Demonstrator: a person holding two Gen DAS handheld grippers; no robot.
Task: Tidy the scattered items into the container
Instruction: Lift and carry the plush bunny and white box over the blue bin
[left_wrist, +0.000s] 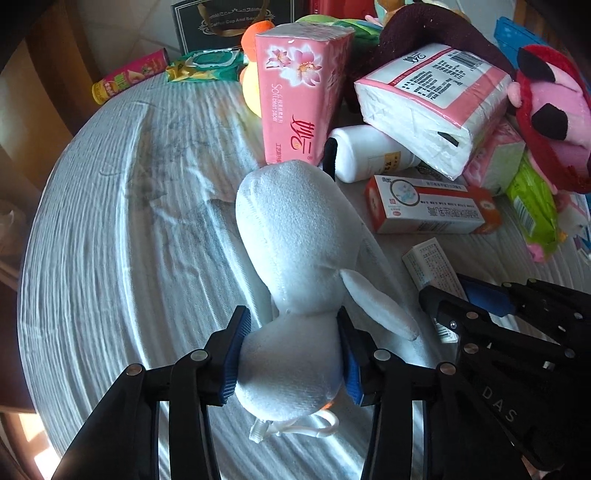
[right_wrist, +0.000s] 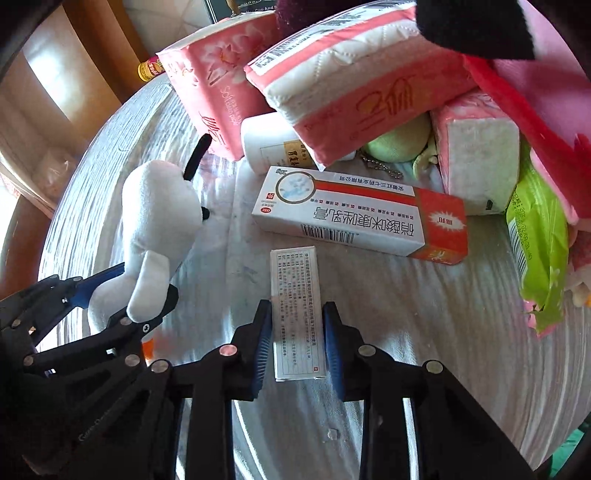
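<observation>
Pink tissue pack (left_wrist: 301, 92) reads "Soft clean paper"; left tool (left_wrist: 293, 354) grips white plush (left_wrist: 295, 258)

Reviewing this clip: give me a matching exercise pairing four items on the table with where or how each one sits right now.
Items:
1. white plush toy
2. small white box
3. red and white medicine box
4. white bottle

States:
A. lying flat on the white tablecloth, not held
B. between the pads of the right gripper
C. clamped in the left gripper
D. lying on its side, partly under a tilted tissue pack

Pairs: 1-C, 2-B, 3-A, 4-D
</observation>
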